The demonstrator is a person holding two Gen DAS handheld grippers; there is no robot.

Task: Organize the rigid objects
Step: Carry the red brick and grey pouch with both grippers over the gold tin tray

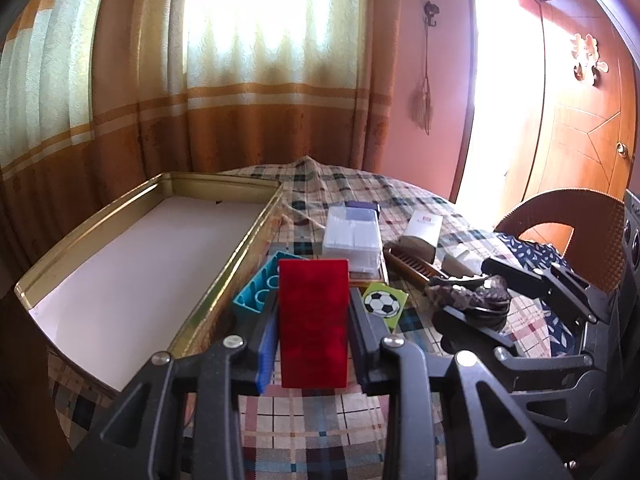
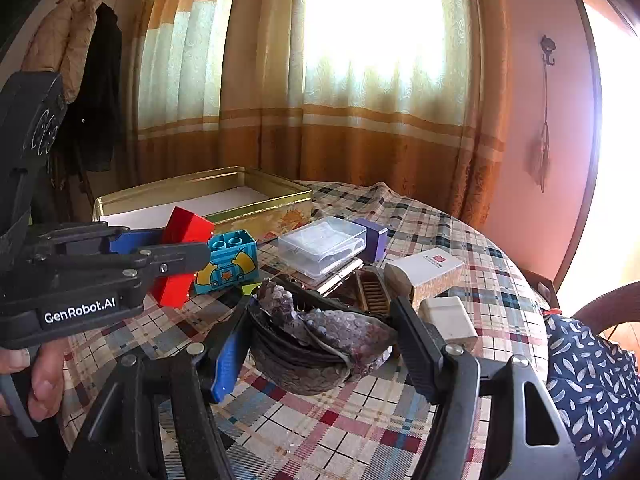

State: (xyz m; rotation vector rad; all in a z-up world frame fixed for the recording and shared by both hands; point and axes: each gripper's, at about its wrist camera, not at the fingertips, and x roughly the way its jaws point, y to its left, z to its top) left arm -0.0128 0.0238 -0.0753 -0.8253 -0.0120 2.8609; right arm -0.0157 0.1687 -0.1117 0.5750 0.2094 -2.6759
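Plaid-clothed bench (image 1: 320,420) under striped curtains; left gripper (image 1: 313,332) clamping flat red rectangular block (image 1: 313,324); right gripper (image 2: 320,344) closed around dark sequined pouch (image 2: 320,344).

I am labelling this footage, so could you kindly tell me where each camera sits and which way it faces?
Left wrist: on the left gripper, looking along its fingers, shut on a red block, toward the gold tin and curtain.
Right wrist: on the right gripper, whose jaws flank a dark sequined pouch; a hand shows at left.
Shared: red block, tin, blue brick, clear box, and each view shows the other gripper.
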